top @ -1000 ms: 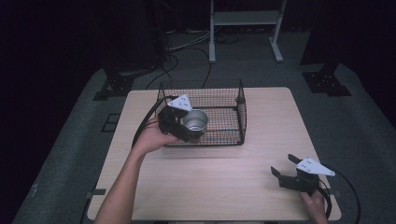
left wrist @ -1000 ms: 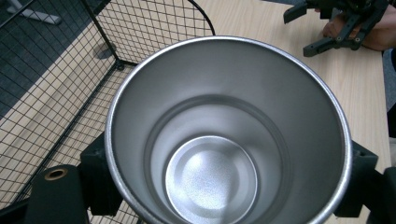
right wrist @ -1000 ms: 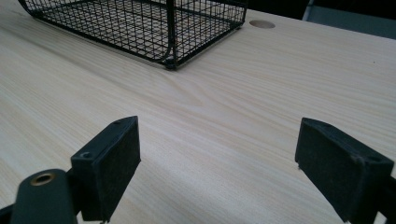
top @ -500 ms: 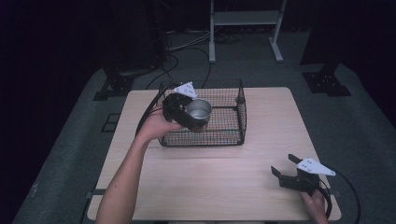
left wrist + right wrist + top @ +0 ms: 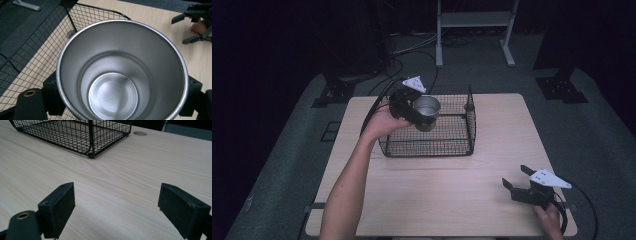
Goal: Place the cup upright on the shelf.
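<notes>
A shiny steel cup point(image 5: 427, 112) hangs over the left part of a black wire basket point(image 5: 462, 147), tilted, with my left gripper point(image 5: 419, 117) shut on it. In the left gripper view the cup's open mouth point(image 5: 120, 75) faces the camera and it holds nothing; the black jaws press its sides. My right gripper point(image 5: 518, 179) rests low at the table's front right corner, jaws wide open with nothing between them. Its pads point(image 5: 60, 202) stand far apart above bare wood, pointing toward the basket point(image 5: 82, 135).
The light wooden table point(image 5: 452, 200) carries the basket at its far middle. A round hole point(image 5: 140, 133) sits in the tabletop past the basket's corner. Cables trail off the table's far left edge; dark floor and a white stand point(image 5: 472, 20) lie beyond.
The left hand has carried the cup up and toward the far side over the basket, tilting it a little. The right gripper has stayed put.
</notes>
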{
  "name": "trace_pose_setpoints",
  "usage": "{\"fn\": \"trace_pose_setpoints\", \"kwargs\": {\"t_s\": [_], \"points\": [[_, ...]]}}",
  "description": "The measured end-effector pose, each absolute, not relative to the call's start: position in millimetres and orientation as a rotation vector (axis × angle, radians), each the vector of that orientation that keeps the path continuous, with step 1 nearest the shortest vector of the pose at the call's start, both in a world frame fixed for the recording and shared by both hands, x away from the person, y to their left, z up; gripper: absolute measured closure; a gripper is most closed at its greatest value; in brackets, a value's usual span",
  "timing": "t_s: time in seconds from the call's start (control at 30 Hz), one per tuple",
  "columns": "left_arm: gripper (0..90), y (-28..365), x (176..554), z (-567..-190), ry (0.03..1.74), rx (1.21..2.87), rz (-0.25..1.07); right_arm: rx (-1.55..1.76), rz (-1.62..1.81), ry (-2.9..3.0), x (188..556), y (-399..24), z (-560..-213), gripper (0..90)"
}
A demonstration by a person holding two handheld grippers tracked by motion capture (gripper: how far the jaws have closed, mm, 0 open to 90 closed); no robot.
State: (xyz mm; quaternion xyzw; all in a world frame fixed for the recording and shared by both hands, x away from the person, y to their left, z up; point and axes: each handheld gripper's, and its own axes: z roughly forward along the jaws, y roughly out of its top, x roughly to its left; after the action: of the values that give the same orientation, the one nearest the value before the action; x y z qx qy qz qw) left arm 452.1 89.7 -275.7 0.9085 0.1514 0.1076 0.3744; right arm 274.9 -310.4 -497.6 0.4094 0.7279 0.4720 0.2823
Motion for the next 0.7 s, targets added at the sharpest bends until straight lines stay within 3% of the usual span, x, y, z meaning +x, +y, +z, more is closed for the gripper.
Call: {"fn": "trace_pose_setpoints", "kwargs": {"t_s": [0.7], "points": [[17.7,85,492,-302,0.518,2.344,0.24,1.098,1.268,1.949,274,-310,-498,13.4]]}}
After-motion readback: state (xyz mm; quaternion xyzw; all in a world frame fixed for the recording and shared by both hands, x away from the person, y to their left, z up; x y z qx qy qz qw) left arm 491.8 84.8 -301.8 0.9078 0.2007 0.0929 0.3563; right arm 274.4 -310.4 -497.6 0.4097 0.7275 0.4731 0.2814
